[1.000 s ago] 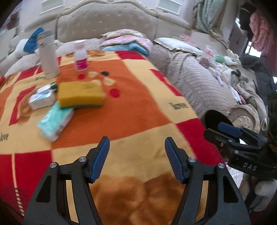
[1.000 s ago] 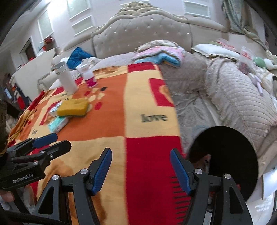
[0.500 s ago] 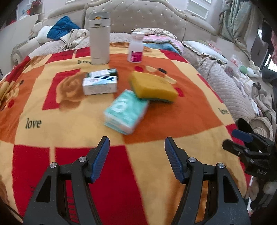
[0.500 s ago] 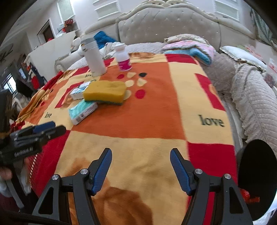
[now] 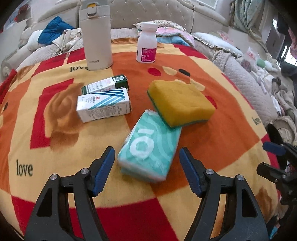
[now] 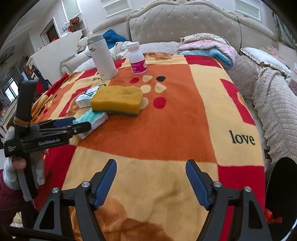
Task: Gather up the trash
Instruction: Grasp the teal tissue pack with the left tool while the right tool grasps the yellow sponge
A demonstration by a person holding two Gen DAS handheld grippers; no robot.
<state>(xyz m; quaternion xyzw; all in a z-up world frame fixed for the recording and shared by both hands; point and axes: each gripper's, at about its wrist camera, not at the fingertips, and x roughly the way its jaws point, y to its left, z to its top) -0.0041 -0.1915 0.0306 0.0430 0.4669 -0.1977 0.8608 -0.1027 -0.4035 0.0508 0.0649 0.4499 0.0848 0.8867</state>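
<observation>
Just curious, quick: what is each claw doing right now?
Left claw: open, empty, straddling the teal plastic tissue pack.
Right claw: open, empty.

Behind the red, orange and yellow "love" blanket, a tufted grey headboard. Right of the headboard, a quilted beige bedspread; left of it, a white cabinet. Above the headboard, white-framed windows, daylight.

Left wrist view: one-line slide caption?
Open left claw lined up on the teal tissue pack, whose far end lies under the yellow sponge, on the blanket.
</observation>
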